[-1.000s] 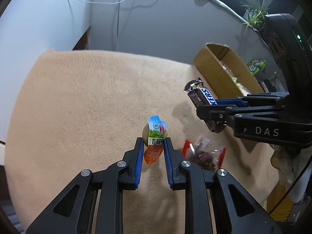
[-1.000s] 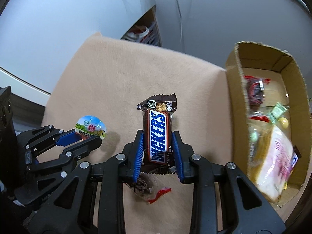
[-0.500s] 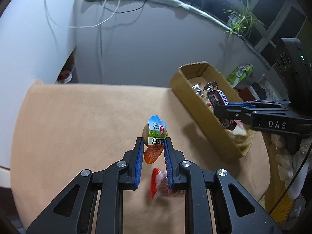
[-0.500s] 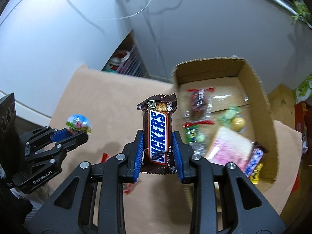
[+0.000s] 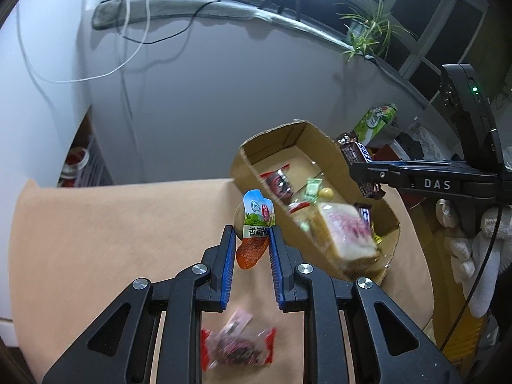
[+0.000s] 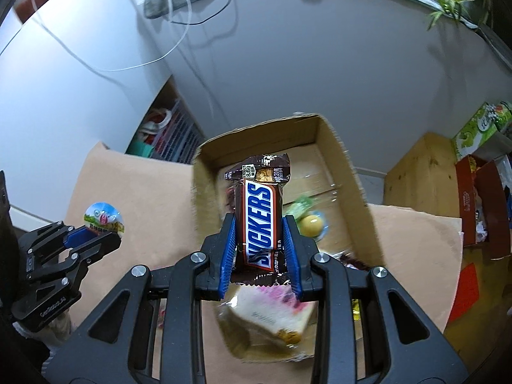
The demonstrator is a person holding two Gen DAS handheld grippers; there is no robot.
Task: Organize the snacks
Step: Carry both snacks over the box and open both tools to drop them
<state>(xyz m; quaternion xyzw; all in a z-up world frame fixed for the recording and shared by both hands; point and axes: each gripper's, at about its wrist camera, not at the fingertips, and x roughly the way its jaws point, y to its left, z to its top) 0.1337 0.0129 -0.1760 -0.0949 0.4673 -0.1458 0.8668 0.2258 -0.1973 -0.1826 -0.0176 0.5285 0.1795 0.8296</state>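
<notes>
My right gripper (image 6: 260, 240) is clamped on a Snickers bar (image 6: 260, 220), which stands upright in the centre of the right wrist view, its crimped top edge toward the upper middle of the frame. Behind and below the bar lies the open cardboard box (image 6: 355, 179). Inside the box I see a wrapped bread slice (image 6: 265, 320) at lower centre, a yellow round candy (image 6: 312, 224) just right of the bar, and some red-wrapped pieces that are too blurred to name.

My left gripper (image 5: 251, 249) is closed on a small snack pouch (image 5: 256, 224) with a blue-and-green top and an orange bottom, held upright in the centre of the left wrist view. The box (image 5: 256, 172) sits to its right, in the centre-right of that frame, resting on the tan cloth (image 5: 96, 230). At the bottom centre, between my left gripper's arms, a red-ended packet (image 5: 236, 345) lies on the cloth, blurred. The Snickers bar (image 5: 355, 153) appears at right, above the box's far wall.
</notes>
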